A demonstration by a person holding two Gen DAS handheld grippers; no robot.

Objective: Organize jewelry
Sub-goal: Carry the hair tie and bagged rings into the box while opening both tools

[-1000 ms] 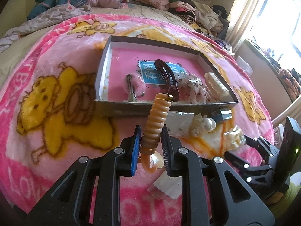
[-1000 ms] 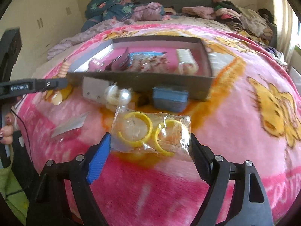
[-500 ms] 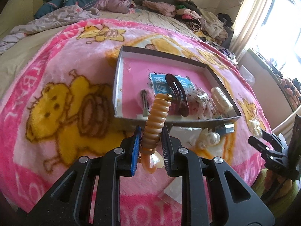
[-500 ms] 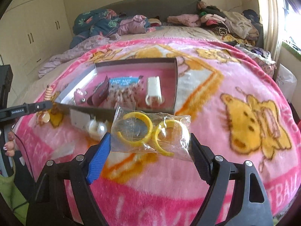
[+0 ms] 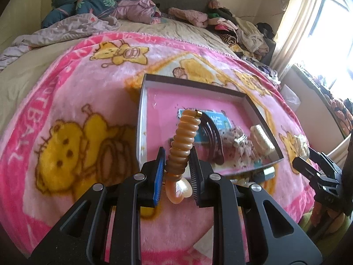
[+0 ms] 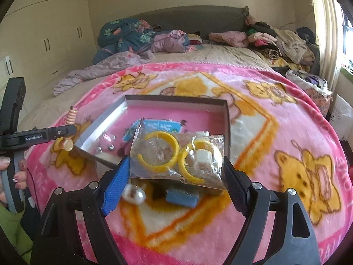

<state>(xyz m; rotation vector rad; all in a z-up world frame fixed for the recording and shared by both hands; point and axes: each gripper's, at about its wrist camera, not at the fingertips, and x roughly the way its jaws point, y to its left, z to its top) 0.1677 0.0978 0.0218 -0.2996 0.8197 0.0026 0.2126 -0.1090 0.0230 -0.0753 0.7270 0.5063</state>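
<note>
My left gripper [image 5: 176, 170] is shut on an amber spiral hair tie [image 5: 184, 141] with a shell charm, held upright above the near left corner of the shallow box [image 5: 154, 79]. My right gripper [image 6: 174, 176] is shut on a clear bag with yellow hoop earrings [image 6: 176, 154], held above the box [image 6: 176, 98]. The pink-lined box holds a blue card [image 5: 214, 119], a dark hair clip [image 5: 214, 141], a speckled scrunchie [image 5: 238, 143] and a cream clip [image 5: 262, 141]. The left gripper also shows in the right wrist view [image 6: 64, 132].
A pearl clip [image 6: 134, 195] and a small blue box [image 6: 182, 196] lie on the pink cartoon blanket [image 5: 72, 101] in front of the box. Piled clothes [image 6: 275, 37] line the bed's far side. A wardrobe [image 6: 44, 33] stands left, a window right.
Both grippers have risen and moved forward with their loads. The hair tie and the earring bag now hang over the box instead of in front of it.
</note>
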